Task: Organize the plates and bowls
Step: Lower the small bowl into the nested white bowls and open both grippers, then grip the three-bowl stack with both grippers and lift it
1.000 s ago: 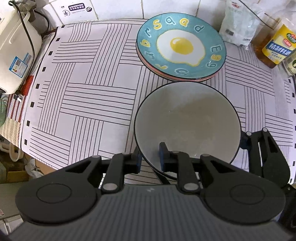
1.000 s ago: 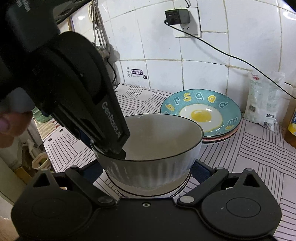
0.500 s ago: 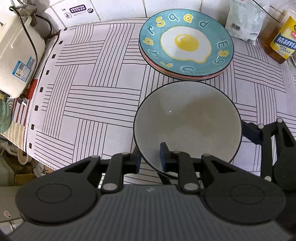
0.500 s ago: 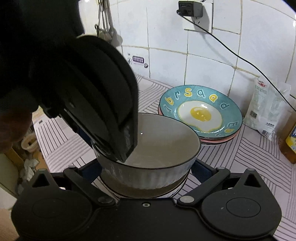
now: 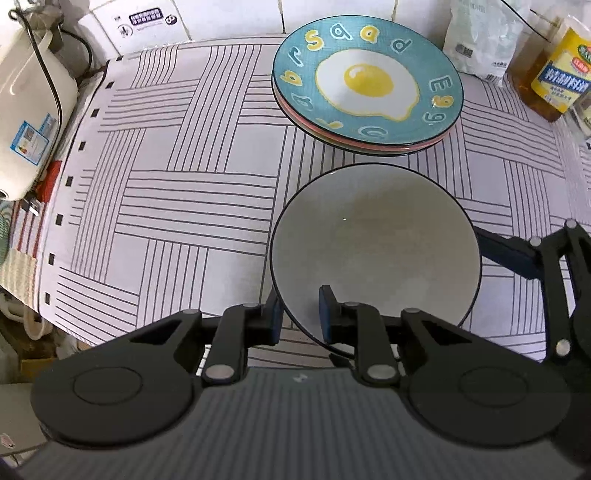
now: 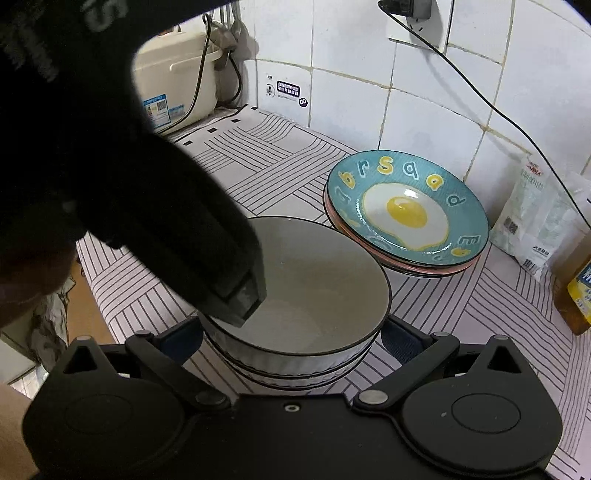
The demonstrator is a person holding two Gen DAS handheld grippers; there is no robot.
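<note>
A white ribbed bowl with a dark rim (image 5: 376, 243) (image 6: 314, 284) sits nested on a stack of like bowls (image 6: 291, 376) on the striped mat. My left gripper (image 5: 301, 317) is shut on the bowl's near rim, one finger inside and one outside. My right gripper (image 6: 291, 336) is open, its fingers on either side of the bowl stack, apart from it. Behind stands a stack of plates topped by a teal fried-egg plate (image 5: 367, 79) (image 6: 406, 210).
A white rice cooker (image 5: 22, 110) (image 6: 173, 85) stands at the left with its cord. A white bag (image 5: 484, 33) (image 6: 539, 221) and an oil bottle (image 5: 554, 74) stand at the back right. The counter's front edge (image 5: 55, 314) is at the lower left.
The top bowl has come down onto the bowl stack, with my left gripper still on its rim. My right gripper has stayed open around the stack.
</note>
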